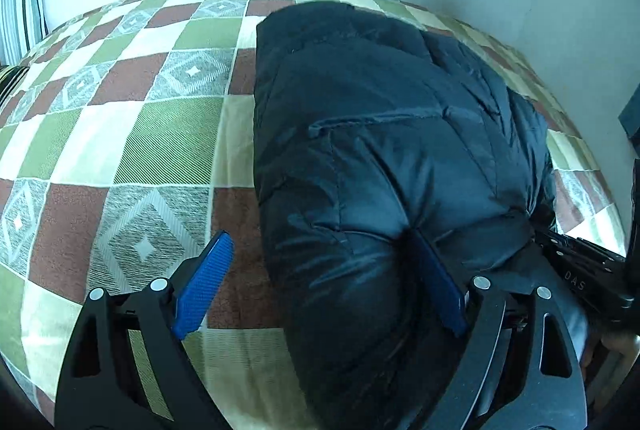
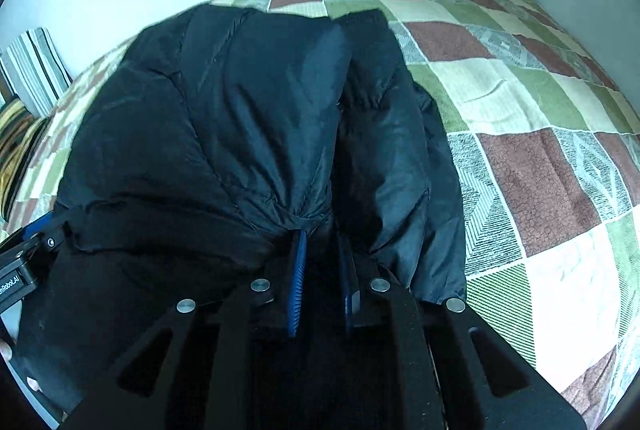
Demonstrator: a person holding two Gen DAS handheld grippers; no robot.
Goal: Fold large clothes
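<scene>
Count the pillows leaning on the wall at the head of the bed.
1 for certain: a striped pillow upright against the wall at the bed's far left corner. A yellow-and-black patterned cushion lies below it; more may be hidden.

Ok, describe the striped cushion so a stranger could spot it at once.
Start at the checked bedspread under the dark puffer jacket. Follow it to its far left edge by the pale wall. The striped cushion stands there, the only thing with grey, white and black stripes rather than squares.
</scene>
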